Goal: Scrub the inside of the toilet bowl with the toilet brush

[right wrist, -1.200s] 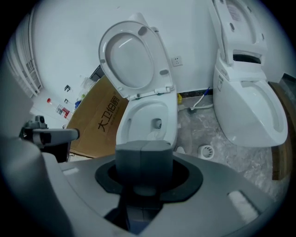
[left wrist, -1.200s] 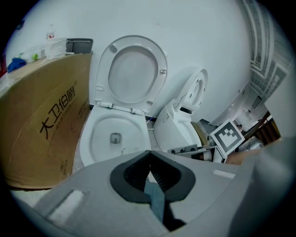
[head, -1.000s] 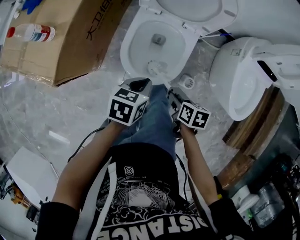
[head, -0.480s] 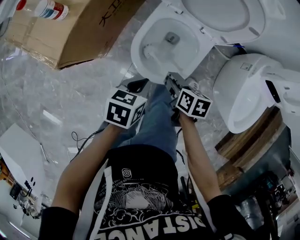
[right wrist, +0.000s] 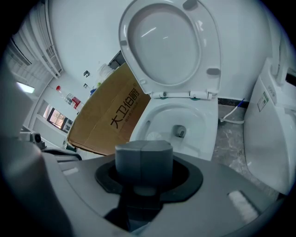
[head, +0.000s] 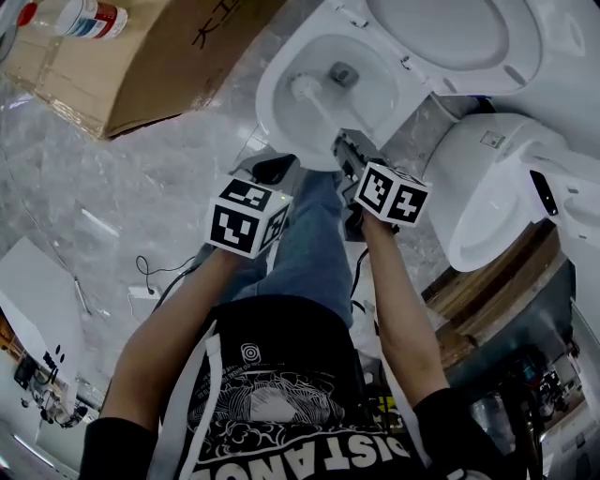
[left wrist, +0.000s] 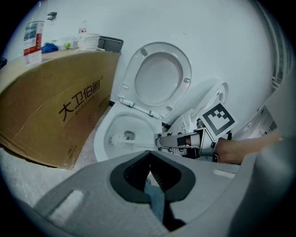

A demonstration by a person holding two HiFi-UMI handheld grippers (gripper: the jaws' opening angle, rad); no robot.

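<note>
White porcelain fills the top of the head view: the toilet bowl [head: 269, 94] stands open with its seat and lid [head: 450, 33] raised behind it. The toilet brush [head: 302, 87] reaches down into the bowl, its white bristle head lying against the inner wall on the left side, just beside the drain opening. Its handle runs back over the front rim to the right gripper [head: 349, 150]. In the right gripper view, the right gripper's jaws are clamped on the grey end of the brush handle [right wrist: 143, 156], and the bristle head shows beyond it inside the bowl.

The left gripper [head: 272, 171] hangs lower, in front of the bowl and above the person's jeans [head: 305, 253]. It is apart from the brush. In the left gripper view its dark pads [left wrist: 159, 172] meet at the tips with nothing between them, and blue denim shows through the gap beneath.

A cardboard box [head: 141, 56] with printed characters lies on the grey marble floor [head: 112, 178] to the left of the toilet. A plastic bottle [head: 89, 16] rests on top of the box. A second white toilet [head: 487, 187] stands to the right.
</note>
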